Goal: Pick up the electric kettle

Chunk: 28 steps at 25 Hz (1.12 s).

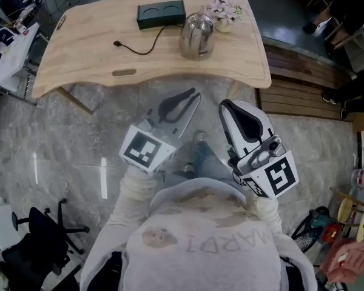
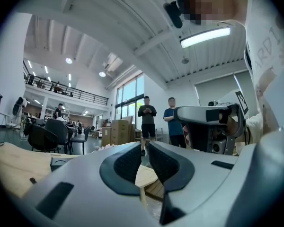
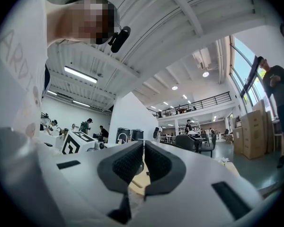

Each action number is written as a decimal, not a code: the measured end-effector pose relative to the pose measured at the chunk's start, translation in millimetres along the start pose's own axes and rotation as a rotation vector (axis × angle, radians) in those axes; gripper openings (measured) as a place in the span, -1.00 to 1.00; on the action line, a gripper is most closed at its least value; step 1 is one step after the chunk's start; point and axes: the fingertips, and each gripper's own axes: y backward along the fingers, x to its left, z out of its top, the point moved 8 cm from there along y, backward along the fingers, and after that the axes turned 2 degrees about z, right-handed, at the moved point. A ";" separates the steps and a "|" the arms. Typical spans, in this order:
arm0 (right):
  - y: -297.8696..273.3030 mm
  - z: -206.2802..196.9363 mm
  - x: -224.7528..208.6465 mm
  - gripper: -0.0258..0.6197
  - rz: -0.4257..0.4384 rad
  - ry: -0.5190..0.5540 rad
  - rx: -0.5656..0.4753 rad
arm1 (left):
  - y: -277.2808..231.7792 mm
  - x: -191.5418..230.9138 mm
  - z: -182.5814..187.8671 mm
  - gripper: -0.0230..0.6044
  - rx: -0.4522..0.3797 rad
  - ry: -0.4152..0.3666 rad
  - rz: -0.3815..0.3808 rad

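The electric kettle (image 1: 197, 35), shiny metal with a rounded body, stands on the wooden table (image 1: 79, 53) at its far right part. Its dark base (image 1: 161, 14) lies just left of it, with a black cord (image 1: 136, 46) trailing across the top. Both grippers hang in front of the table's near edge, well short of the kettle and over the stone floor. My left gripper (image 1: 194, 94) (image 2: 144, 148) is shut with nothing between its pads. My right gripper (image 1: 225, 105) (image 3: 143, 148) is beside it, also shut and empty. Each gripper view shows only the room beyond the jaws.
A small pot of pale flowers (image 1: 224, 11) stands right behind the kettle. Wooden decking (image 1: 297, 90) lies to the table's right. A black office chair (image 1: 42, 235) is at my lower left. Two people (image 2: 146, 115) stand beyond the table, near stacked cardboard boxes (image 2: 117, 131).
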 end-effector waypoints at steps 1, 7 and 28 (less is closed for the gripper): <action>-2.3 -0.6 -5.4 -0.86 0.000 -0.006 -0.007 | -5.2 4.7 -2.1 -0.82 -0.001 0.002 0.002; -22.5 -3.9 -41.6 -0.86 0.002 -0.030 -0.038 | -33.0 30.7 -8.9 -0.65 0.047 0.007 0.003; -83.2 -21.5 -159.5 -0.86 0.023 -0.057 -0.015 | -143.7 140.7 -75.9 -0.41 0.251 0.091 0.019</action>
